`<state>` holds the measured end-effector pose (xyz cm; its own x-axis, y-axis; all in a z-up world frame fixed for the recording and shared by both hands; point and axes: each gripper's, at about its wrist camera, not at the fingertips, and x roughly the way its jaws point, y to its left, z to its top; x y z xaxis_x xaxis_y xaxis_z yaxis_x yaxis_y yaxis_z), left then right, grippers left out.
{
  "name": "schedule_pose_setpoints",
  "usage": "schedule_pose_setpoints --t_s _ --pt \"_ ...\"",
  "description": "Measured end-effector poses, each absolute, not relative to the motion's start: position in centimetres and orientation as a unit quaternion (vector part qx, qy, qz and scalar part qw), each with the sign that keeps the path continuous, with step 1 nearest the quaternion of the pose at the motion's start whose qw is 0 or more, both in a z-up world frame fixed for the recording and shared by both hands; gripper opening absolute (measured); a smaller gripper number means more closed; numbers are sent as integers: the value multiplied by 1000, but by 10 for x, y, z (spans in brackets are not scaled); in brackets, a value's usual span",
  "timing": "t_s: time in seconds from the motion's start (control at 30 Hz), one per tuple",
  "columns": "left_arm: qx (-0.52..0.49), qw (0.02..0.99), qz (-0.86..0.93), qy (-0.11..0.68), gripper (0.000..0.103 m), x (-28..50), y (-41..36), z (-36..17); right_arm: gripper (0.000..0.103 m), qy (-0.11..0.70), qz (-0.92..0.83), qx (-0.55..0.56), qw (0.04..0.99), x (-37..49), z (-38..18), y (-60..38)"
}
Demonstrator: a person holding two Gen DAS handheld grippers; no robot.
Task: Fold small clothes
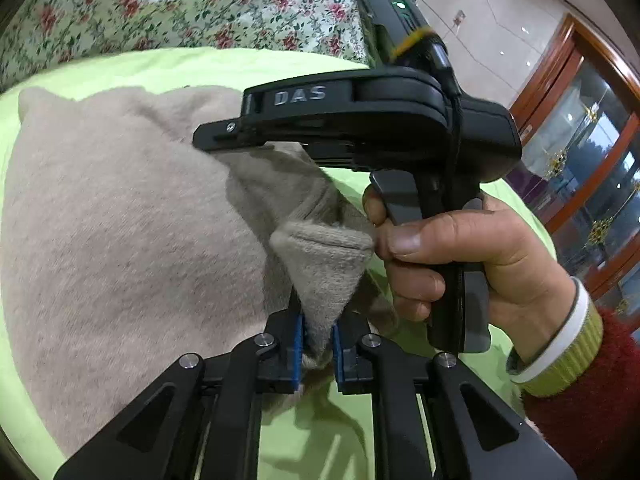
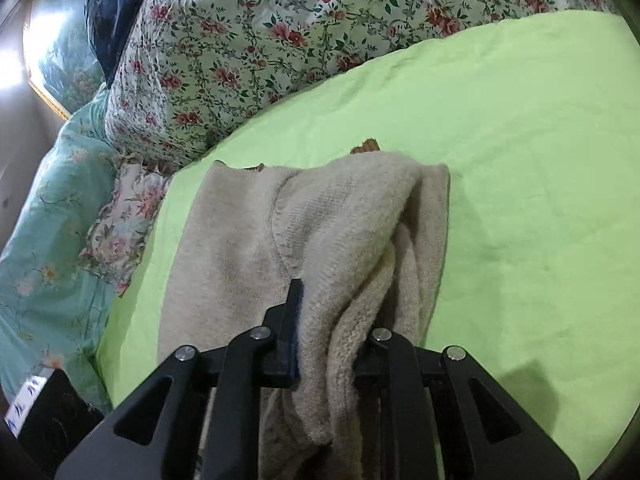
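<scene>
A beige knitted garment [image 1: 120, 240] lies on a light green sheet [image 1: 200, 68]. My left gripper [image 1: 318, 344] is shut on a folded corner of the garment and lifts it slightly. In the left wrist view the right gripper [image 1: 224, 136] shows from the side, held by a hand, its fingers pinching the garment's edge just above my left grip. In the right wrist view my right gripper [image 2: 332, 336] is shut on a bunched fold of the garment [image 2: 320, 216]; its right finger is hidden by the cloth.
A floral quilt [image 2: 240, 40] is piled along the far side of the green sheet [image 2: 520, 160]. A teal floral cover [image 2: 44, 220] lies at the left. A wooden glass cabinet [image 1: 580, 152] stands at the right beyond the bed.
</scene>
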<state>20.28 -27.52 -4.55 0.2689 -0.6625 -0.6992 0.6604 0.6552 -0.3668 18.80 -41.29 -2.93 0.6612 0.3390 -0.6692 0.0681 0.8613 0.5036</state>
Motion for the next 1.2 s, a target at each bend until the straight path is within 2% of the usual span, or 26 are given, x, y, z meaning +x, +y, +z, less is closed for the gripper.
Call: schedule_pose_setpoints --t_s 0.03,0.13,0.2,0.23,0.27,0.3,0.57,0.77,0.9,0.97,1.03,1.07,1.13,1.2 --pt "-4 794 -417 442 15 202 -271 -44 39 405 73 251 876 185 -29 -413" --pt "-7 793 -421 440 34 197 -254 -37 47 400 64 253 879 173 -23 -413" --pt "-8 801 -417 430 66 187 -238 -28 55 392 64 255 882 162 -19 -414" --pt "-12 806 -411 425 73 186 -230 -24 62 388 64 255 883 157 -17 -415" --pt "-17 812 -404 421 85 185 -220 -21 66 385 63 257 884 151 -15 -416" --pt "-24 817 -394 420 88 187 -209 -19 72 381 64 264 883 145 -14 -419" --pt "-134 813 -328 462 90 259 -136 -31 75 402 73 332 850 144 -33 -434" --pt "-179 777 -322 511 90 306 -139 -61 75 416 81 358 832 159 -49 -435" --pt "-208 748 -333 535 94 322 -144 -83 75 426 87 372 820 168 -54 -437" --pt "-204 751 -335 532 89 325 -150 -87 75 437 85 365 818 173 -55 -434" --pt "-172 766 -326 526 79 324 -158 -86 74 450 88 348 817 177 -54 -427" --pt "-161 770 -324 525 73 324 -161 -86 73 456 93 342 816 179 -54 -423" --pt "-152 777 -325 518 64 321 -160 -84 49 469 108 338 809 182 -57 -412" --pt "-161 775 -331 513 57 315 -151 -80 42 464 102 329 816 179 -54 -402"
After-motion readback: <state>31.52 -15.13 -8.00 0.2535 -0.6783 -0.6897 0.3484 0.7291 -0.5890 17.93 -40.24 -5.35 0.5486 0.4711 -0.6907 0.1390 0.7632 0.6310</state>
